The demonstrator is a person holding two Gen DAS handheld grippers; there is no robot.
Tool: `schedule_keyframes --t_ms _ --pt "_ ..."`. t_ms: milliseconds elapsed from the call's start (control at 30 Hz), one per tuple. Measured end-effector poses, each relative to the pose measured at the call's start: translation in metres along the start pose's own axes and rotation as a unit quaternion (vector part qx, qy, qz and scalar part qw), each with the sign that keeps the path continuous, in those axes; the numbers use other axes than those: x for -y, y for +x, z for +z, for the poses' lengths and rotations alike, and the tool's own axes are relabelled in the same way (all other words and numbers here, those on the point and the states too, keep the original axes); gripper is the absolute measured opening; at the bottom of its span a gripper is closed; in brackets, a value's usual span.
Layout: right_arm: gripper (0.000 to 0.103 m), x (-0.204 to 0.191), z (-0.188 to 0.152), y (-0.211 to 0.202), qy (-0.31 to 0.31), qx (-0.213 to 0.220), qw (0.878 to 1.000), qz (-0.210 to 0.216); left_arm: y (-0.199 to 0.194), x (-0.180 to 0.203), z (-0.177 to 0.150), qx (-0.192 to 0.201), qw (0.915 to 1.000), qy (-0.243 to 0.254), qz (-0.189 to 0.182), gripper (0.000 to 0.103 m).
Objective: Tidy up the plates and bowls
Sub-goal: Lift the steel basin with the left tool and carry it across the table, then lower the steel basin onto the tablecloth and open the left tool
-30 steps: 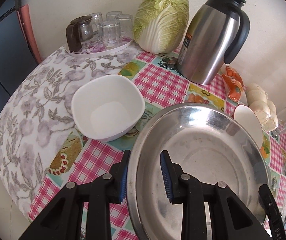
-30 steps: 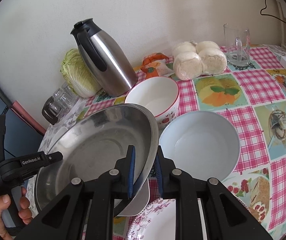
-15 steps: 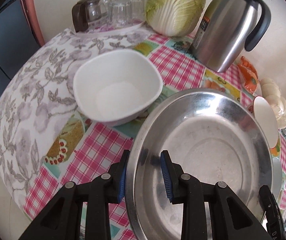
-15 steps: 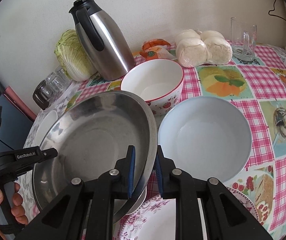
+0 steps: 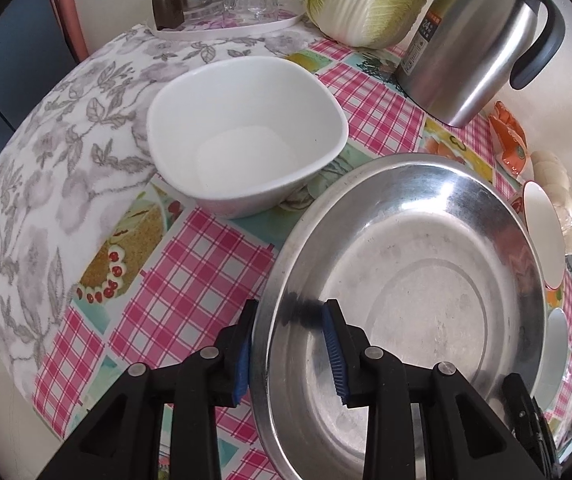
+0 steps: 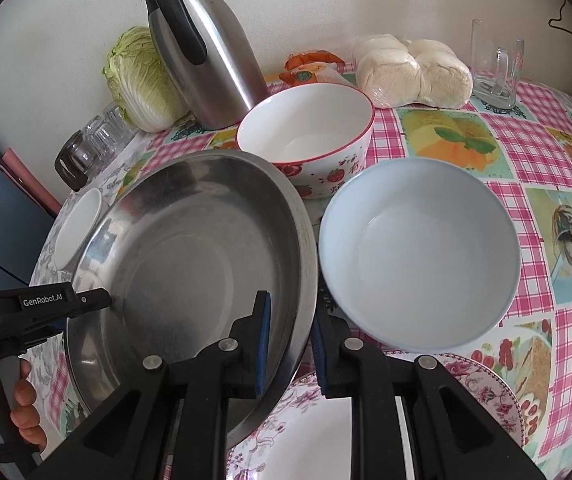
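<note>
Where right view sees blue bowl (image 6: 419, 254), left misses

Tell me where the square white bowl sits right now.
In the left wrist view the square white bowl stands on the table upper left of the steel pan, in front of the tray of glasses and the cabbage.

A pink-checked cloth (image 6: 525, 148) with food pictures was seen; a silver pan (image 6: 190, 248), a pale blue bowl (image 6: 421, 256) and a flowered plate (image 6: 481, 392) were shown.
</note>
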State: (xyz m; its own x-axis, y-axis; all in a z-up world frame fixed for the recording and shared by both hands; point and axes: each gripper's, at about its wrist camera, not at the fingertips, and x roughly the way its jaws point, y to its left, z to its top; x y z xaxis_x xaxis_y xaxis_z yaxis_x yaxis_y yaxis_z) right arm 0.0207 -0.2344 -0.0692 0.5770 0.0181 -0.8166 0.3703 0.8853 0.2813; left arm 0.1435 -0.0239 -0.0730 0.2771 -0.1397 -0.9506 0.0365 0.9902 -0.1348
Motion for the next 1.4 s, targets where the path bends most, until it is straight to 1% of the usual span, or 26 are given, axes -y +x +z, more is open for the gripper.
schedule_keyframes --t_ms 100,200,233,267,300,333,433,533,633,733,800,867,900,933,967,1033,1100,1133,1333,1400 --pt "0.021 -0.001 -0.001 0.001 -0.001 -0.004 1.0 0.0 0.001 0.0 0.0 -0.002 1.0 -0.005 -0.005 0.036" --pt "0.021 0.0 0.0 -0.001 0.001 -0.006 1.0 -0.002 0.001 -0.003 0.0 -0.01 0.9998 -0.01 -0.017 0.037" --pt "0.022 0.0 0.0 -0.002 0.004 -0.004 1.0 -0.002 -0.001 -0.004 0.0 -0.011 0.9997 -0.01 -0.017 0.041" --pt "0.028 0.001 0.001 -0.003 0.007 -0.003 1.0 -0.001 -0.002 -0.004 0.0 -0.01 0.9998 -0.009 -0.017 0.048" --pt "0.03 0.003 0.001 -0.005 0.012 -0.003 1.0 0.001 -0.005 -0.004 0.0 -0.007 0.9998 -0.008 -0.017 0.052" --pt "0.034 0.004 0.002 -0.005 0.016 -0.004 1.0 0.007 -0.007 -0.004 0.0 -0.003 0.9998 -0.008 -0.017 0.057" --pt "0.039 0.002 0.002 -0.01 0.016 -0.003 1.0 0.016 -0.015 -0.007 0.002 0.004 0.9999 -0.008 -0.014 0.06" --pt "0.045 -0.003 0.003 -0.016 0.008 0.004 1.0 0.018 -0.017 -0.008 0.002 0.006 0.9999 -0.007 -0.008 0.068" --pt "0.05 -0.007 0.004 -0.025 0.005 0.011 1.0 0.018 -0.019 -0.009 0.001 0.006 1.0 -0.003 -0.002 0.07" --pt "0.053 -0.009 0.006 -0.035 0.001 0.024 1.0 0.019 -0.02 -0.01 -0.002 0.005 1.0 -0.002 0.001 0.078" --pt "0.056 -0.011 0.007 -0.04 -0.001 0.032 0.999 0.016 -0.02 -0.008 -0.002 0.006 1.0 0.0 0.005 0.081" --pt "0.058 -0.012 0.008 -0.044 -0.004 0.038 0.999 0.013 -0.02 -0.006 -0.003 0.008 0.9999 0.004 0.009 0.087" --pt "0.06 -0.012 0.009 -0.046 -0.004 0.04 0.999 0.012 -0.021 -0.005 -0.003 0.01 0.9999 0.007 0.011 0.089" --pt "0.067 -0.012 0.009 -0.047 -0.004 0.042 0.999 0.01 -0.023 -0.004 -0.004 0.012 0.9998 0.009 0.013 0.093" --pt "0.072 -0.011 0.009 -0.048 -0.002 0.044 0.999 0.007 -0.024 -0.004 -0.005 0.015 0.9997 0.012 0.015 0.097" --pt "0.073 -0.009 0.01 -0.051 0.001 0.049 0.999 0.003 -0.028 -0.003 -0.005 0.021 0.9995 0.016 0.018 0.102" --pt "0.078 -0.007 0.01 -0.053 0.003 0.049 0.999 -0.003 -0.031 -0.001 -0.005 0.026 0.9992 0.02 0.022 0.103" --pt "0.085 -0.007 0.011 -0.053 0.004 0.049 0.999 -0.005 -0.032 -0.001 -0.006 0.027 0.9991 0.022 0.023 0.103" --pt "0.087 -0.003 0.009 -0.06 0.01 0.051 0.999 -0.013 -0.038 0.002 -0.008 0.03 0.9989 0.024 0.028 0.103" --pt "0.091 -0.004 0.008 -0.062 0.008 0.052 0.998 -0.017 -0.041 0.003 -0.01 0.033 0.9987 0.026 0.028 0.103"
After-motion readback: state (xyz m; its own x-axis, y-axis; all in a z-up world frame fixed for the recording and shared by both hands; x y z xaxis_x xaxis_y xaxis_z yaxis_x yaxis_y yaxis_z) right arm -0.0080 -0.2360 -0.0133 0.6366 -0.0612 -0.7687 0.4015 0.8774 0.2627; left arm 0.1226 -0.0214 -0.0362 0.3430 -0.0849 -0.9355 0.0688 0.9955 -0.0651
